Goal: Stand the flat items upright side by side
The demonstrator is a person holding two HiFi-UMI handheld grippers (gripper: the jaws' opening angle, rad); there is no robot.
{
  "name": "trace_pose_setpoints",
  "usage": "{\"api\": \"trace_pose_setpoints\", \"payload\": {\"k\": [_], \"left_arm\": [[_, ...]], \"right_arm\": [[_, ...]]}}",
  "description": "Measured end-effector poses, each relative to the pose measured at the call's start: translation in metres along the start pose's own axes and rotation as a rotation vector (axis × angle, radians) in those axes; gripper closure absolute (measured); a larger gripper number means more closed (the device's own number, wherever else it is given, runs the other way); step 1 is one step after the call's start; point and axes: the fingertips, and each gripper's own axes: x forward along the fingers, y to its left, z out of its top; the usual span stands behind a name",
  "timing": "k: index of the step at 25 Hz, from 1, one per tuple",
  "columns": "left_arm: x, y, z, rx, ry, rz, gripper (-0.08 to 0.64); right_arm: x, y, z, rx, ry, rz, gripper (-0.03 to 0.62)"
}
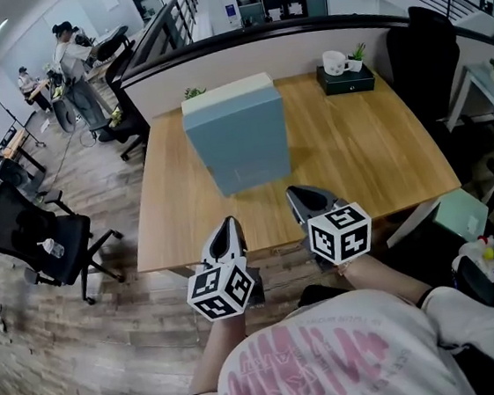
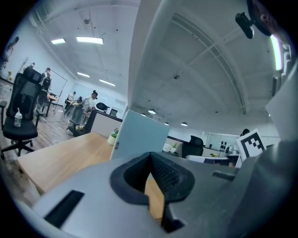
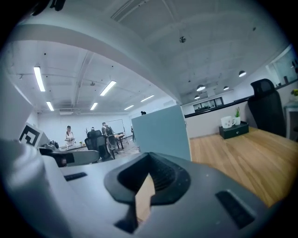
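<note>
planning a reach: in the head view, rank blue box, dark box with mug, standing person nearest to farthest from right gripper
1. blue box, mid-table, just ahead of the right gripper
2. dark box, table's far edge
3. standing person, far left, across the room

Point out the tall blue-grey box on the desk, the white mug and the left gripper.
blue-grey box point(image 1: 239, 144), head view, middle of its front face.
white mug point(image 1: 333, 62), head view, its side wall.
left gripper point(image 1: 229, 225), head view, the tips of its shut jaws.
</note>
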Motion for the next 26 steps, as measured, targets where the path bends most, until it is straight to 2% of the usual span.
{"api": "trace_pose_setpoints", "payload": {"k": [4,10,15,26], "left_arm": [[0.000,-0.012,0.001,-0.002,0.008,-0.014,0.558],[0.000,-0.017,0.010,0.002,-0.015,0.042,0.558],[-0.003,-0.024,0.005,-0.021,-0.012,0.089,0.557],[-0.019,-0.035,-0.011,-0.023,0.005,0.130,0.557]], "right_arm": [[-0.005,-0.005,0.004,-0.020,0.014,0.012,0.594],[-0.009,-0.017,0.008,-0.025,0.039,0.034,0.594],[-0.018,-0.026,0.004,-0.076,0.075,0.044,0.594],[-0.032,-0.040,-0.009,-0.045,0.102,0.053,0.594]]}}
